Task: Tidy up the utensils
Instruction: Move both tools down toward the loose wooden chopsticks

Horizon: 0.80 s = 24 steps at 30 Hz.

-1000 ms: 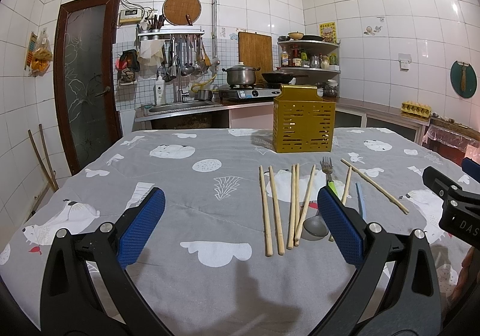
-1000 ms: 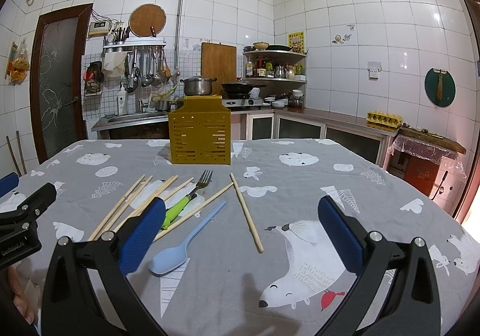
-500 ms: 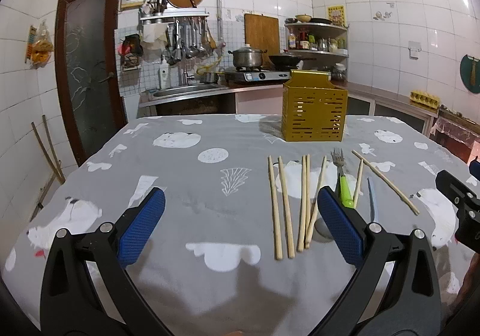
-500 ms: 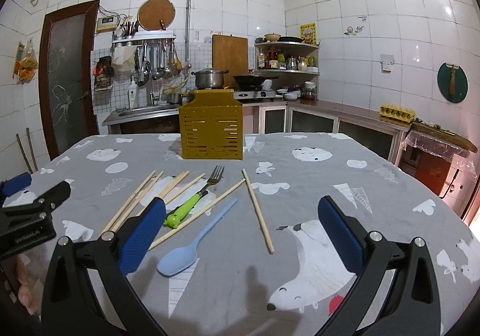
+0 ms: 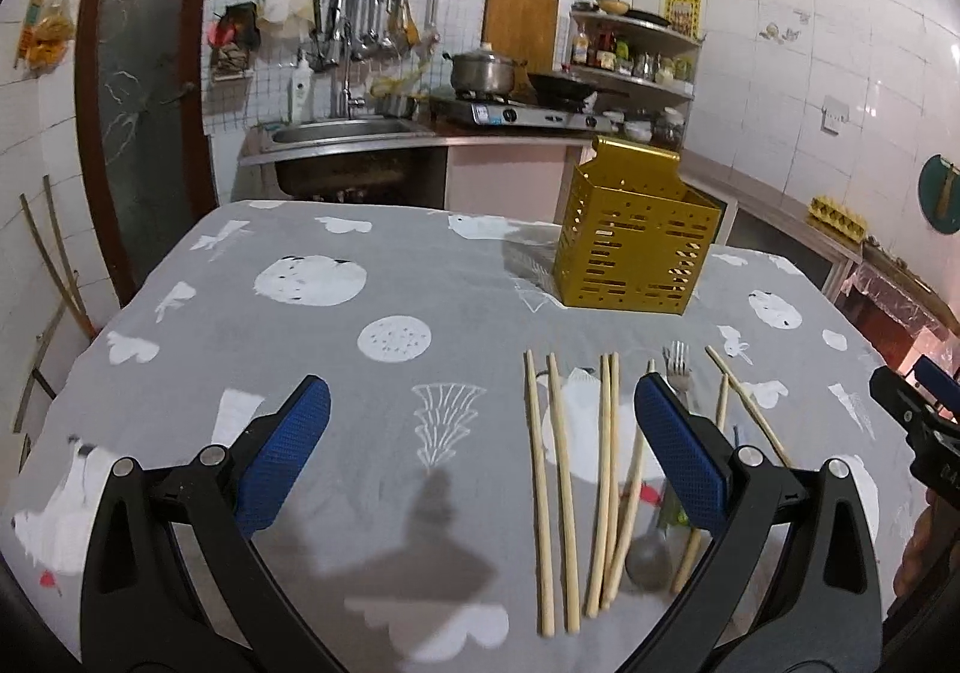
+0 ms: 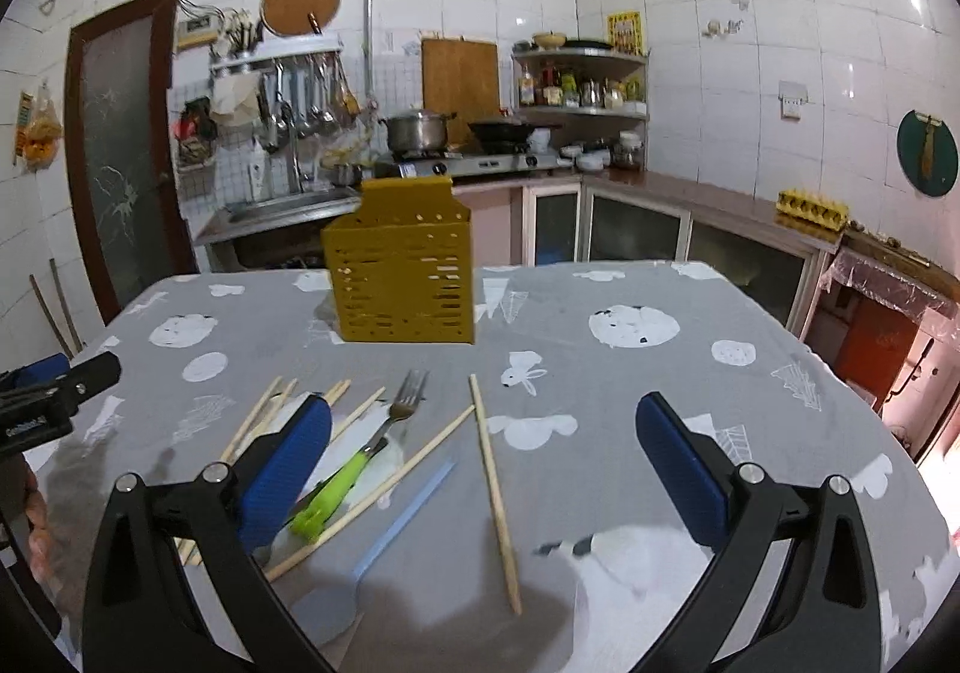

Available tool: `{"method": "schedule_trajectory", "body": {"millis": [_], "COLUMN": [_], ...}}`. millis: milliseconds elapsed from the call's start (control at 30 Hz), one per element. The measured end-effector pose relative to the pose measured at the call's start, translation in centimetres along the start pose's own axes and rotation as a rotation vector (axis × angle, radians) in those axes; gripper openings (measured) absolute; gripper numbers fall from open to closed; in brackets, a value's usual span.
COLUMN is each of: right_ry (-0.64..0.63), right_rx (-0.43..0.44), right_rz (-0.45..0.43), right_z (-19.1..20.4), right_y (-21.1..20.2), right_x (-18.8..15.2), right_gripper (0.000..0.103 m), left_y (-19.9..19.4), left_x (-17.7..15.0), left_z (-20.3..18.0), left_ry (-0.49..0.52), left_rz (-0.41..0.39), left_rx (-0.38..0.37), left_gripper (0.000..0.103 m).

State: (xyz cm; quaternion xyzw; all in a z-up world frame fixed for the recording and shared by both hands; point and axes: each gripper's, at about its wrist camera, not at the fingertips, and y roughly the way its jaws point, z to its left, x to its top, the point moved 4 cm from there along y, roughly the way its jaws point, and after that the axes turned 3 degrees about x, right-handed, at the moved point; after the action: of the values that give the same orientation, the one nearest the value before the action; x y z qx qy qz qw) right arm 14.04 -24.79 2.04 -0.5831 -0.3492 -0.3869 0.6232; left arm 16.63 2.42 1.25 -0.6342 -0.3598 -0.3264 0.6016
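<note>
A yellow perforated utensil holder point(image 5: 636, 247) point(image 6: 401, 277) stands upright on the grey tablecloth point(image 5: 384, 313). In front of it lie several wooden chopsticks point(image 5: 555, 487) point(image 6: 495, 487), a fork with a green handle point(image 6: 354, 469) point(image 5: 677, 367), and a pale blue spoon point(image 6: 384, 541) point(image 5: 648, 556). My left gripper point(image 5: 480, 451) is open and empty, above the cloth just left of the chopsticks. My right gripper point(image 6: 480, 469) is open and empty, above the lone chopstick and the spoon handle.
A counter with a sink point(image 5: 342, 132), a stove and a pot point(image 5: 483, 72) runs behind the table. A brown door point(image 5: 144, 90) is at the left. The other gripper shows at each view's edge point(image 5: 918, 421) point(image 6: 54, 391).
Both grippers have moved forward and lower over the table, so the utensils now lie closer beneath them. Jaws stayed open. Nothing on the table has moved.
</note>
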Motion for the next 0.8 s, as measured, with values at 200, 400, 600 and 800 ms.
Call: {"method": "schedule_trajectory", "body": {"millis": [200,400,600,800], "right_ry": [-0.076,-0.083,-0.067,-0.081], "right_rx": [-0.058,-0.071,-0.047,-0.051], "right_rz": [0.08,0.214,0.299,0.377], "right_z": [-0.5,-1.3,-1.3,-1.6], "right_y": [6.1,12.8,16.3,19.2], "right_x": [1.5,0.9,-0.7,-1.5], "right_gripper": [0.098,0.087,0.083,0.066], "left_y": [4.6,9.7,13.4,15.5], "left_x": [2.7,2.8,1.5,0.4], "left_z": [-0.7,-1.5,-1.7,-1.9], "left_ry": [0.054,0.109,0.11,0.12], "left_rz": [0.073,0.149,0.24,0.293], "left_rx": [0.041,0.065,0.057,0.064], "left_gripper": [0.098,0.098,0.098,0.098]}}
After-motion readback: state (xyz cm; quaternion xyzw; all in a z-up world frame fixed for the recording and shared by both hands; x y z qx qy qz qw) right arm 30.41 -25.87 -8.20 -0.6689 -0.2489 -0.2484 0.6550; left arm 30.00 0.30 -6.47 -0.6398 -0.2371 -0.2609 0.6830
